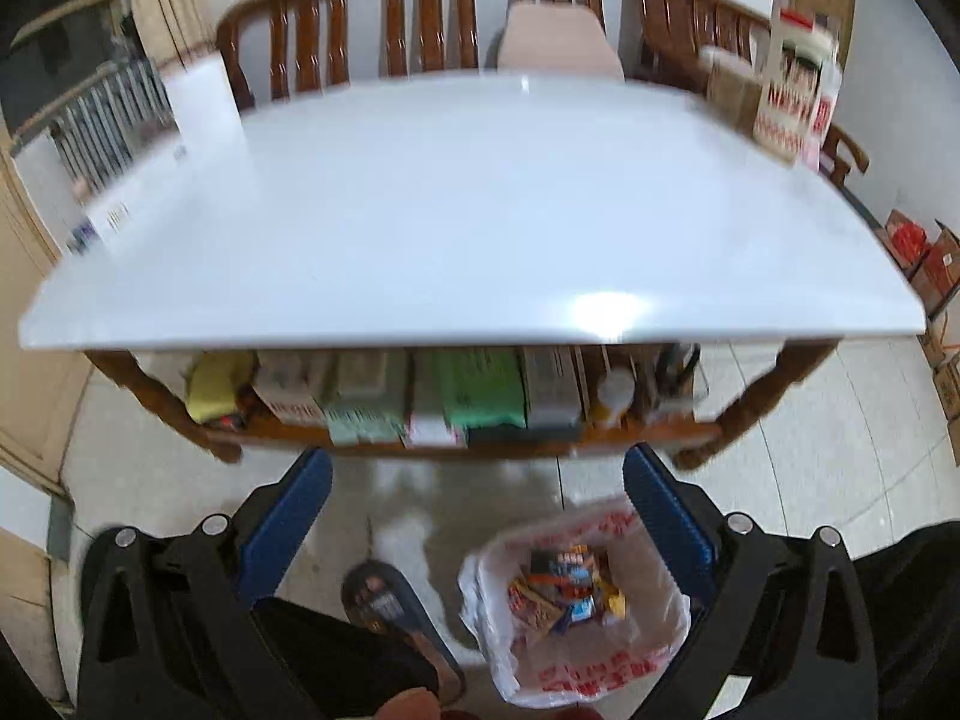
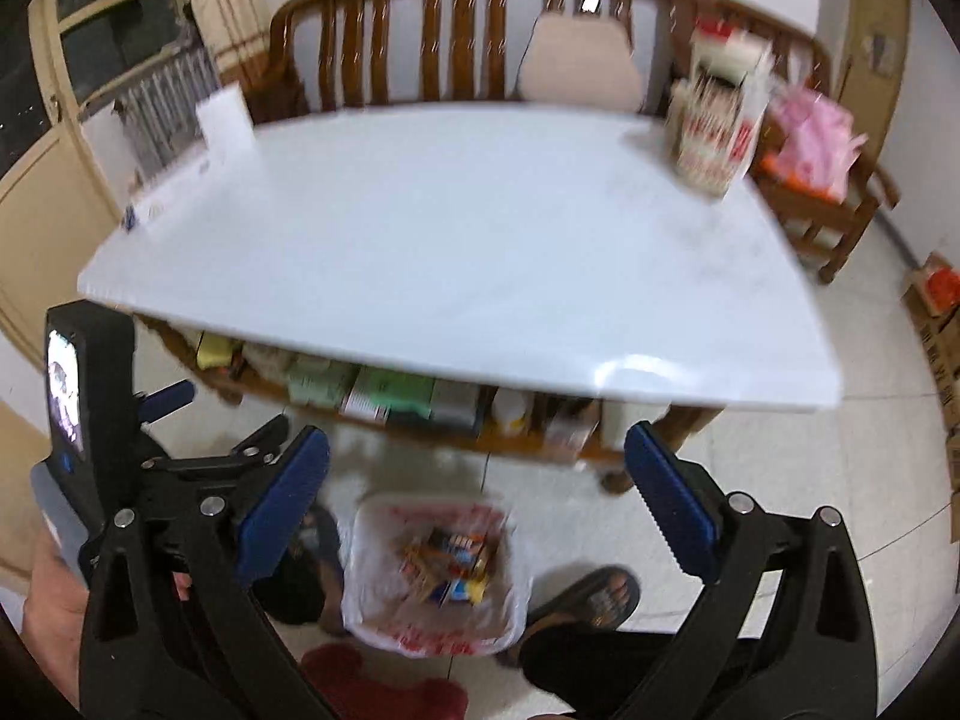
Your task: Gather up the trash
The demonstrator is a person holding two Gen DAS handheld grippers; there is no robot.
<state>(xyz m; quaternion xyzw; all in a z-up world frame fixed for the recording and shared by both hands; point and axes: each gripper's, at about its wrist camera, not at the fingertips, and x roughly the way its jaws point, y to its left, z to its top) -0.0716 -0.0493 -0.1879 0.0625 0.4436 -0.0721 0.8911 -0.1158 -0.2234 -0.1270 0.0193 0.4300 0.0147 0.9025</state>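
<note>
A white plastic bag with red print (image 1: pixel 600 654) lines a bin on the floor in front of the table, and colourful wrappers (image 1: pixel 567 591) lie inside it. The same bag (image 2: pixel 432 618) with its wrappers (image 2: pixel 450 564) shows in the right wrist view. My left gripper (image 1: pixel 477 480) hangs high above the floor, open, with nothing between its blue pads (image 1: pixel 288 516). My right gripper (image 2: pixel 477 477) is open too, blue pads (image 2: pixel 285 498) wide apart and empty. The left gripper's black body (image 2: pixel 90 396) shows at the left edge of the right wrist view.
A white table top (image 1: pixel 456 222) fills the middle, with boxes on the shelf (image 1: pixel 420 402) beneath. A printed carton (image 2: pixel 717 120) stands at its far right corner, a wooden bench (image 2: pixel 456 30) behind. The person's sandalled feet (image 2: pixel 600 594) flank the bin. Cardboard boxes (image 1: pixel 924 264) sit at the right.
</note>
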